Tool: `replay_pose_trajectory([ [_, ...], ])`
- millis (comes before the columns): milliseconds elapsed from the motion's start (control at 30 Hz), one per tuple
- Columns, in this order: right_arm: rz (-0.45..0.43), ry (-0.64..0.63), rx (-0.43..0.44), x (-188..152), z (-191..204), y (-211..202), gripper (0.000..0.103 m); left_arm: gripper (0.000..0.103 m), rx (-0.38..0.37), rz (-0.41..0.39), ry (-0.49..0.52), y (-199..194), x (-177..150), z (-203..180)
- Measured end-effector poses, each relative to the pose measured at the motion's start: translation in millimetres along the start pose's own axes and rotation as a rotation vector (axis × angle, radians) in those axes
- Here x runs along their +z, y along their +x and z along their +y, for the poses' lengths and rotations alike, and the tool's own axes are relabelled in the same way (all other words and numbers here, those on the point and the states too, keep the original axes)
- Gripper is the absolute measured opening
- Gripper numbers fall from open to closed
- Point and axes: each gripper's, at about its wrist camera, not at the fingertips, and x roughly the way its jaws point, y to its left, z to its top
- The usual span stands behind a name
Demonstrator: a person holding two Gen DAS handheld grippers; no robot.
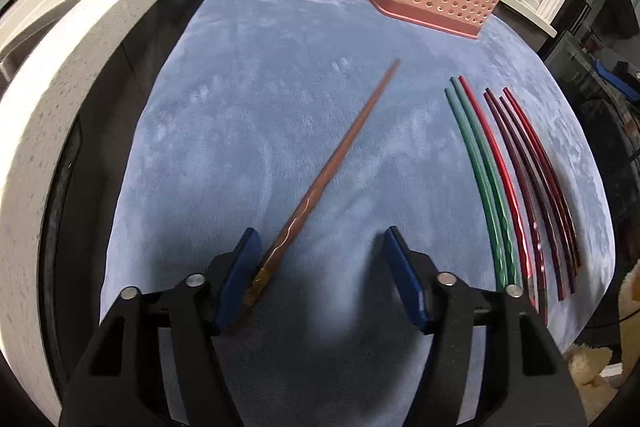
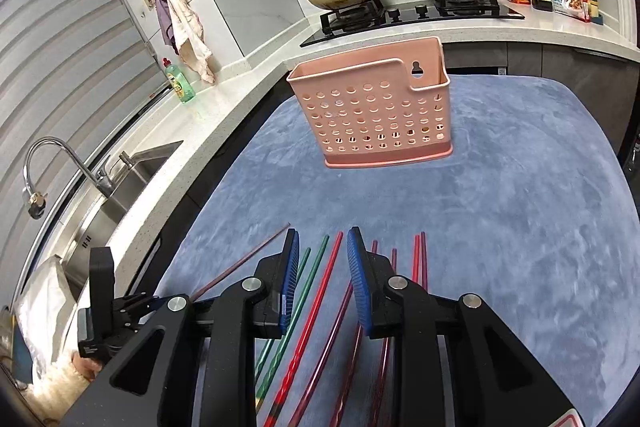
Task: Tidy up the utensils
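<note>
The left hand-held gripper (image 1: 320,247) is held wide apart around the brown chopstick (image 1: 340,151), which lies mid-tabletop (image 1: 240,107). The right hand-held gripper (image 2: 323,247) is spread over the coloured chopsticks (image 2: 320,287). The pink holder (image 2: 376,115) stands near the far edge.

Even, fairly bright light is falling from overhead in both views. The left hand-held gripper (image 1: 320,239) is casting a soft dark shadow onto the blue cloth (image 1: 240,131) between and below its fingers. Glare is glinting off the red chopstick (image 1: 505,179) and the countertop (image 2: 520,31). Fisheye distortion is bending straight edges toward the rim, and black vignetting is closing in at 10, 2, 4 and 8 o'clock. Focus is holding reasonably sharp centrally, softening outward.
</note>
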Motion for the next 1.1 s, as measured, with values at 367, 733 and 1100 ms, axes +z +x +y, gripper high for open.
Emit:
replay_pose_trajectory([
  [367,0.044,0.017,-0.038,-40.3,-11.7,-19.1,0.026,0.037,0.024,-0.056,-0.083,-24.8,-47.9,4.9],
  [733,0.126,0.037,-0.110,-100.5,-30.2,-26.6,0.026,0.011,0.050,-0.100,-0.168,-31.1,-52.5,5.7],
  [1100,0.165,0.052,-0.161,-135.4,-44.2,-26.8,0.026,0.007,-0.033,-0.155,-0.137,-57.9,-48.3,-42.4],
])
